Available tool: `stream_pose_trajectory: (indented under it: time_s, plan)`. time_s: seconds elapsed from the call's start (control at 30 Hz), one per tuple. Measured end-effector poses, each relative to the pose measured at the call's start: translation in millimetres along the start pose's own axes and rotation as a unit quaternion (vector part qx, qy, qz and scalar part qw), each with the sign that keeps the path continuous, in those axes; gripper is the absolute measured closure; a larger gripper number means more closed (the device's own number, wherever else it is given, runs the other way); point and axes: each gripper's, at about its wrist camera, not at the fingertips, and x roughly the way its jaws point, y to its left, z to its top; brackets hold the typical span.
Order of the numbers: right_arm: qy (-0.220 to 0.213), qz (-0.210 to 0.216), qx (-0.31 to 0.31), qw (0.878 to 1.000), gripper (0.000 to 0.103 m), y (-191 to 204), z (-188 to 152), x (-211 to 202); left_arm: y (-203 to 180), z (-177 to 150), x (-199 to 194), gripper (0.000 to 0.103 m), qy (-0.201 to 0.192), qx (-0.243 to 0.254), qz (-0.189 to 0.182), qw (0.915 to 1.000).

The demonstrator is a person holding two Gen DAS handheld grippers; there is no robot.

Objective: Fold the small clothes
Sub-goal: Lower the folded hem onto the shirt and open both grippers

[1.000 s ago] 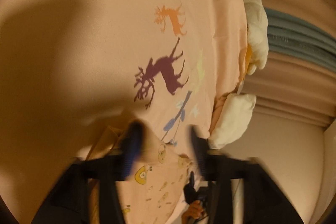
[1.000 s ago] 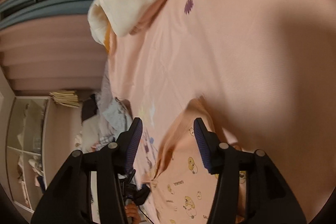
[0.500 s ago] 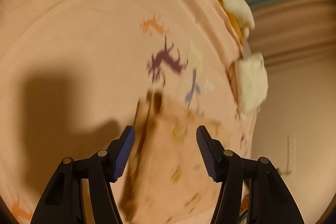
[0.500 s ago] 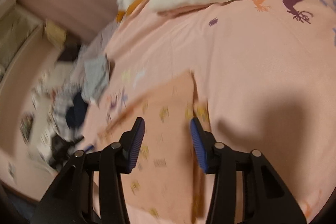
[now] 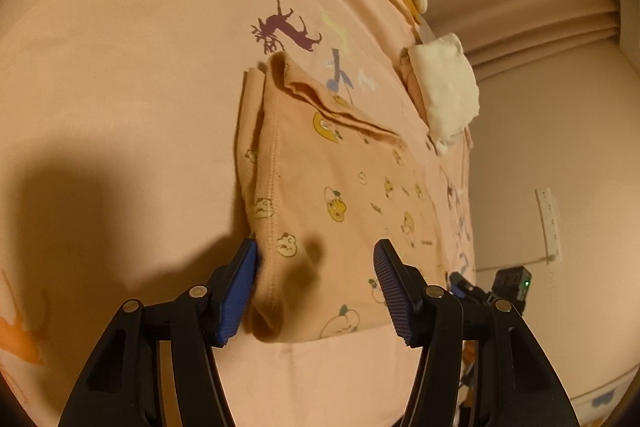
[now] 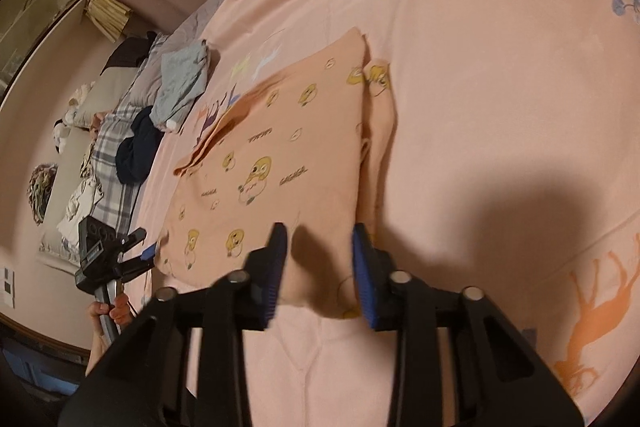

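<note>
Peach printed garment laid out on the bed for folding.

The garment [image 5: 332, 187] lay flat on the bedsheet [image 5: 120, 87], its top edge rumpled toward 12 o'clock. The left claw [image 5: 314, 283] stood open, straddling the near hem corner at 6 o'clock, gripping nothing. The right claw [image 6: 320, 267] also stood open over the opposite near corner, apparently placed to take both corners for one fold.

Warm, dim amber light tinted both fisheye views, whose edges bowed into black corners. Soft dark shadows lay across the bedsheet [image 5: 120, 67] beside each gripper. The right gripper [image 6: 320, 267] blurred slightly; farther room details stayed soft
</note>
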Motion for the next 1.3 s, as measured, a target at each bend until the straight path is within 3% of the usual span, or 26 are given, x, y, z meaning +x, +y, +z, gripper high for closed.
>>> stream_pose_trajectory:
  time_s: [0.23,0.43,0.47,0.5,0.53,0.7,0.83,1.03,1.1,1.3]
  plan:
    - [-0.004,0.017,-0.014,1.000,0.077,7.3,-2.4,-4.1,-6.9,0.8,-4.6,0.053,-0.002,0.011,-0.019,0.9998]
    - [0.031,0.001,-0.008,0.999,0.081,1.8,-1.2,17.4,2.7,2.1,13.1,0.056,0.038,-0.003,-0.018,0.9991]
    - [0.031,0.001,-0.010,0.999,0.090,2.9,-1.5,19.0,3.6,1.7,14.3,0.072,0.039,-0.004,-0.018,0.9991]
    - [0.031,0.003,-0.013,0.999,0.096,4.0,-1.7,18.9,4.5,0.8,14.9,0.095,0.043,-0.005,-0.019,0.9989]
    - [0.029,0.006,-0.016,0.999,0.096,5.0,-2.2,17.8,6.1,-0.7,15.4,0.103,0.049,-0.007,-0.022,0.9985]
    - [0.006,0.045,-0.004,0.999,0.097,3.7,-4.7,-1.6,9.6,-11.7,3.9,0.103,0.059,-0.007,-0.031,0.9977]
    - [0.004,0.051,-0.006,0.999,0.097,2.8,-12.0,-12.4,16.2,-18.8,-12.8,0.103,0.056,-0.014,-0.037,0.9977]
    - [0.053,-0.027,-0.028,0.998,0.092,-3.6,-29.9,6.1,20.2,-32.6,-9.2,0.103,0.080,0.008,0.021,0.9965]
    - [0.040,-0.044,-0.029,0.998,0.072,-3.0,-28.2,0.8,22.3,-30.4,-12.9,0.103,0.071,-0.001,0.025,0.9971]
    - [-0.036,-0.076,-0.082,0.993,0.071,16.6,-9.8,-28.7,5.8,-19.4,-44.9,0.103,0.007,0.050,0.091,0.9946]
